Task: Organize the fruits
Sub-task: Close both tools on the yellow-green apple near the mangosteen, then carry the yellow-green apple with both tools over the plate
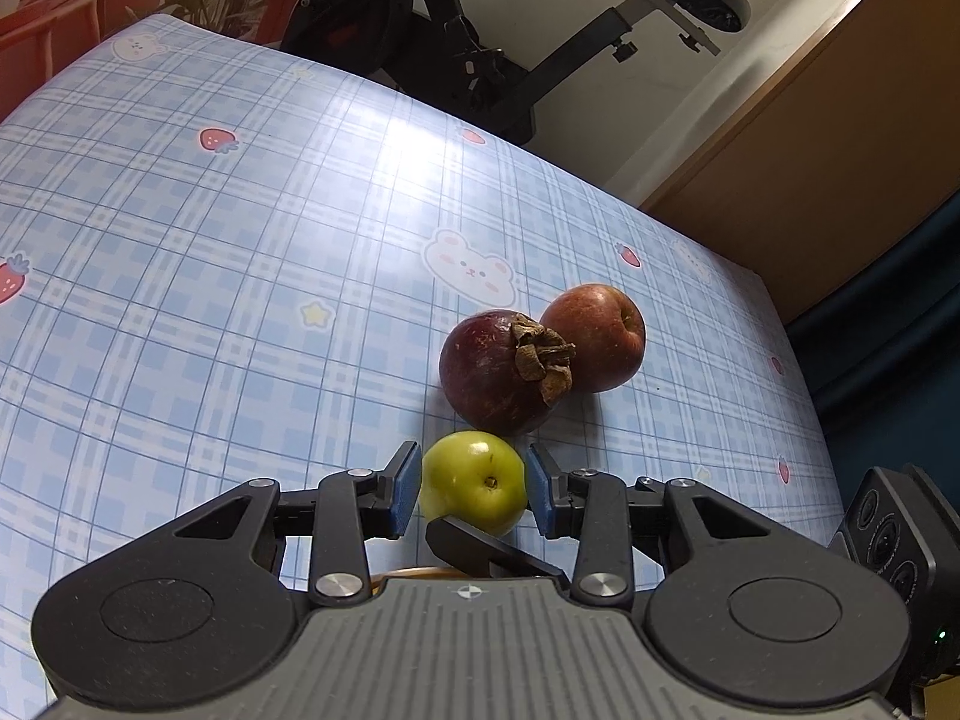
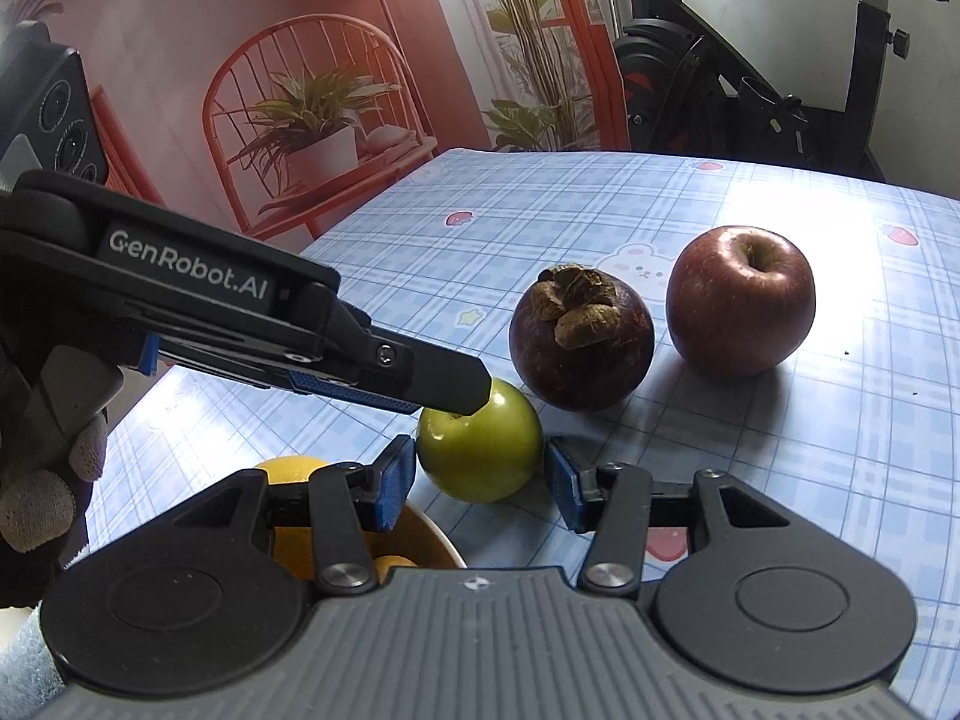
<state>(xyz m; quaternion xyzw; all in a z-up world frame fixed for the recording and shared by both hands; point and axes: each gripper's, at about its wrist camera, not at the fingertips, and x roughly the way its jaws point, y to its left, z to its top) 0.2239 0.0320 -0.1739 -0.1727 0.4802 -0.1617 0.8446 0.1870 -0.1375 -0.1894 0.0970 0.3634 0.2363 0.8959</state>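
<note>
Straddling the green fruit, the left gripper has its blue pads at either flank, snug against the skin on the near table. Just beyond sit a mangosteen and a red apple, touching each other. From the right wrist view, the right gripper also brackets that green fruit, its jaws narrowly apart with a slim gap on the right pad. Only this view shows the bowl with yellow fruit underneath, near-left.
</note>
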